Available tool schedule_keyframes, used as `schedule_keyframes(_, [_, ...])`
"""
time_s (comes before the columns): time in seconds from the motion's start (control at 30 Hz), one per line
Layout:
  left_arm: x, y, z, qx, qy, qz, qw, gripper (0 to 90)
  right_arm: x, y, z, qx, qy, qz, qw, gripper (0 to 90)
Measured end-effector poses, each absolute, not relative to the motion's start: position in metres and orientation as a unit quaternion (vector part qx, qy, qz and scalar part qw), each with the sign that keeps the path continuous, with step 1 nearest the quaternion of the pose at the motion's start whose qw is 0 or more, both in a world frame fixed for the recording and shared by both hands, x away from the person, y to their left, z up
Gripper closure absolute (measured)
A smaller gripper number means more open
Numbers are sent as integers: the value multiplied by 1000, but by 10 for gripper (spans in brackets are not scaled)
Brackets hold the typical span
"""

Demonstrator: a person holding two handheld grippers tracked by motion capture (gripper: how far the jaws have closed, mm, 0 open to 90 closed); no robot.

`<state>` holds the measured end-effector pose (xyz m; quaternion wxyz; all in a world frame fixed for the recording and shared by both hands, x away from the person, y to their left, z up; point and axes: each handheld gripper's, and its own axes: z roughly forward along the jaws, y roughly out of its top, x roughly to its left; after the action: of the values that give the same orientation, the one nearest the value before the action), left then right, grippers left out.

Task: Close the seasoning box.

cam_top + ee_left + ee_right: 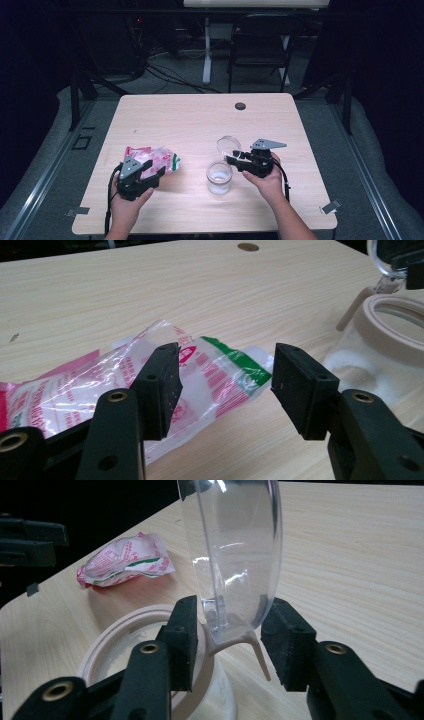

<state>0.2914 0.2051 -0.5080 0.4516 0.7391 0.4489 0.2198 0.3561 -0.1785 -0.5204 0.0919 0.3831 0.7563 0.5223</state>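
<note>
**A Bag and a Jar on a Wooden Desk**

A light wooden desk (200, 120) stands in a dark room. A black chair (260, 45) and some cables (165, 75) sit on the floor behind it. A small dark round hole cover (240, 106) is near the far edge of the desk.

On the left part of the desk lies a crinkly plastic bag (155, 157). It is clear with pink, red and green print. The left claw (225, 377) is right at the bag. Its jaws are wide apart. One jaw is over the bag and the other is just past the bag's green end. It is not squeezing the bag.

Near the middle of the desk stands a clear jar (219, 177) with something white at the bottom. It has a tan ring around its top. Its clear round lid (235, 555) is flipped up and stands almost straight.

The right claw (230, 630) sits at the bottom edge of the lid, one jaw on each side. I cannot tell if the jaws press on it. A person's hand holds each claw.
</note>
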Motion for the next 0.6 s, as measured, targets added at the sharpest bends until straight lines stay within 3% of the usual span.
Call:
schedule_keyframes(0.27, [297, 207, -506, 751, 424, 206, 462, 392, 343, -179, -512, 386, 745, 526, 139, 498])
schedule_keyframes(0.5, [295, 198, -506, 765, 410, 184, 461, 555, 334, -179, -506, 373, 746, 527, 165, 511])
schedule_keyframes(0.6, [296, 194, -508, 773, 409, 184, 450, 571, 332, -180, -504, 375, 748, 521, 170, 541])
